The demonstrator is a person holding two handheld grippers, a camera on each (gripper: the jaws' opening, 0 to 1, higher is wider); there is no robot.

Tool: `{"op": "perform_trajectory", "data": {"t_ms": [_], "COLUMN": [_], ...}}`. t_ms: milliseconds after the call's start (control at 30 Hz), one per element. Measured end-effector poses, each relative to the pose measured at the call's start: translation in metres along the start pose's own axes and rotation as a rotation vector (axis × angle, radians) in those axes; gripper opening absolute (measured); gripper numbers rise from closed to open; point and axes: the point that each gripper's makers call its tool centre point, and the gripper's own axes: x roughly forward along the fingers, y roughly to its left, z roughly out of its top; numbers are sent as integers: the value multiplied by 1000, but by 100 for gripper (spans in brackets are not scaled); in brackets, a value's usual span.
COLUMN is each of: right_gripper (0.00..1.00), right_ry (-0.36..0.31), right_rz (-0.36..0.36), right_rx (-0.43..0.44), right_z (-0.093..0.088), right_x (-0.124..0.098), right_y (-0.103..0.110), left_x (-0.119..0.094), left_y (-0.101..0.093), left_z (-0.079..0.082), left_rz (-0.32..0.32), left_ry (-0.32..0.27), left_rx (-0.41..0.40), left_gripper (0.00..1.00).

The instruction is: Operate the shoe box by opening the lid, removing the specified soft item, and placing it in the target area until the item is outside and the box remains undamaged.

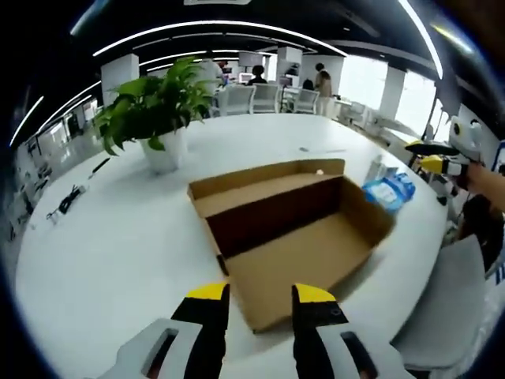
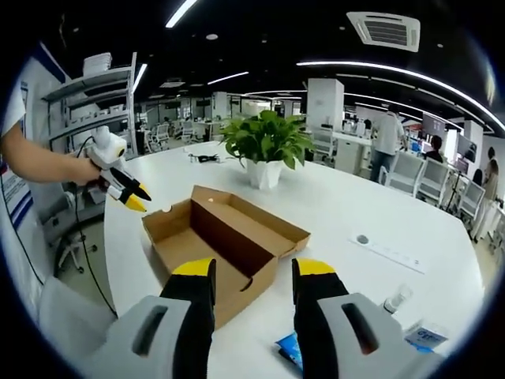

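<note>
Shoe box (image 1: pixel 296 225) sits open on the white table (image 1: pixel 118 237), lid flap folded back flat on the potted-plant side, interior looks bare cardboard. Wide bare tabletop around the box toward the potted plant (image 1: pixel 154 110); box's near corner is close to the table edge. Blue soft packet (image 1: pixel 390 189) lies just beside the box's far end, outside it. In the right gripper view a small bottle (image 2: pixel 397 299) and a long strip (image 2: pixel 388 250) lie well apart from the box. Left hand-held gripper (image 1: pixel 260 294) hovers over the box's near corner, jaws spread, holding nothing. Right hand-held gripper (image 2: pixel 253 270) likewise spread and empty, above the box's edge.
</note>
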Motion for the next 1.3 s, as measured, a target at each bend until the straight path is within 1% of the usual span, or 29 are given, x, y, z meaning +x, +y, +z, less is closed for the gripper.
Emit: {"op": "perform_trajectory", "data": {"t_ms": [67, 100, 133, 233, 333, 400, 533, 667, 767, 867, 933, 1000, 1100, 1167, 1300], "right_gripper": [36, 36, 36, 36, 35, 35, 35, 35, 35, 34, 34, 34, 34, 34, 33], "right_ry": [1, 1, 2, 2, -4, -4, -5, -6, -6, -7, -11, -12, -13, -15, -21], "right_rz": [4, 8, 10, 15, 17, 19, 20, 25, 27, 28, 29, 33, 37, 39, 46], "right_rx": [1, 3, 4, 2, 6, 10, 21, 22, 27, 32, 36, 38, 41, 50, 64], "right_z": [0, 0, 1, 1, 3, 3, 1, 1, 0, 0, 1, 1, 0, 1, 1], "right_x": [2, 4, 5, 8, 10, 11, 14, 17, 19, 21, 22, 24, 28, 29, 37], "right_y": [2, 3, 3, 4, 5, 6, 6, 8, 8, 9, 9, 10, 10, 10, 10], "left_x": [1, 3, 5, 9, 14, 15, 18, 24, 28, 33, 35, 38, 41, 41, 42], "left_y": [0, 5, 8, 9, 12, 10, 13, 18, 17, 17, 21, 24, 24, 22, 21], "left_z": [-2, -4, -6, -7, -13, -13, -17, -19, -22, -24, -24, -23, -23, -25, -29], "left_rz": [12, 37, 48, 55, 60, 63, 75, 84, 94, 104, 119, 121, 133, 132, 154], "left_ry": [2, 13, 18, 22, 40, 44, 53, 61, 76, 81, 81, 83, 94, 100, 115], "left_rx": [-16, -30, -37, -73, -75, -86, -99, -112, -125, -124, -119, -123, -123, -144, -146], "left_gripper": [31, 31, 31, 31, 31, 31, 31, 30, 30, 28, 27, 25, 24, 22, 19]}}
